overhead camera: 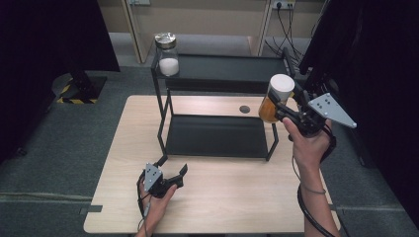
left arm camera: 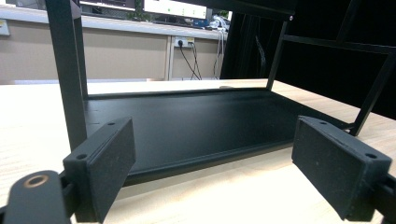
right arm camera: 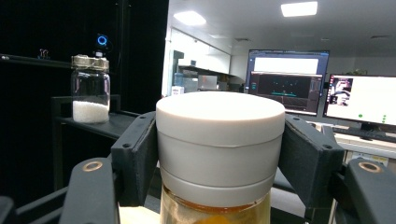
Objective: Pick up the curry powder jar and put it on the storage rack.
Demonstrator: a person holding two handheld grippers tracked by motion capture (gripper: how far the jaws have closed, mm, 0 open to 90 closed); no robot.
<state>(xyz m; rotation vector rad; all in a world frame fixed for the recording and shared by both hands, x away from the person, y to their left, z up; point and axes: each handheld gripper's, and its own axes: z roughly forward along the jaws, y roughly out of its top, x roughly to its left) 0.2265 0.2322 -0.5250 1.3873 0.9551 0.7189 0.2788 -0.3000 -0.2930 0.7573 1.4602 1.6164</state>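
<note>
Jar (overhead camera: 273, 101) with a white lid and amber contents hangs in the air at the right end of the rack (overhead camera: 217, 69), level with the top shelf and just off its right edge. Right tool (overhead camera: 284, 106) is clamped on it: in the right gripper view both black pads (right arm camera: 140, 154) press on the sides of the lid (right arm camera: 219, 140), while the glass body hangs below with nothing under it. So the grip is on the lid alone, high on the jar.

Second jar (overhead camera: 168, 54), clear with a metal cap and white grains inside, stands at the left end of the top shelf, well apart from the held one. Bottom shelf (overhead camera: 217, 136) is bare. Left tool (overhead camera: 170, 177) rests near the front of the surface (overhead camera: 222, 197), jaws spread wide and holding nothing, pointing at the rack's lower level.

Judging from this, the jar seems bound for the top shelf. Main risk is the lid hold: if the lid is loose, or the jar swings, the body could slip or tilt and spill. Another risk is the shelf's raised rim and the right post; coming in too low would knock the glass base against the metal. Letting go before the base sits flat would let it topple off the right edge onto the surface.
</note>
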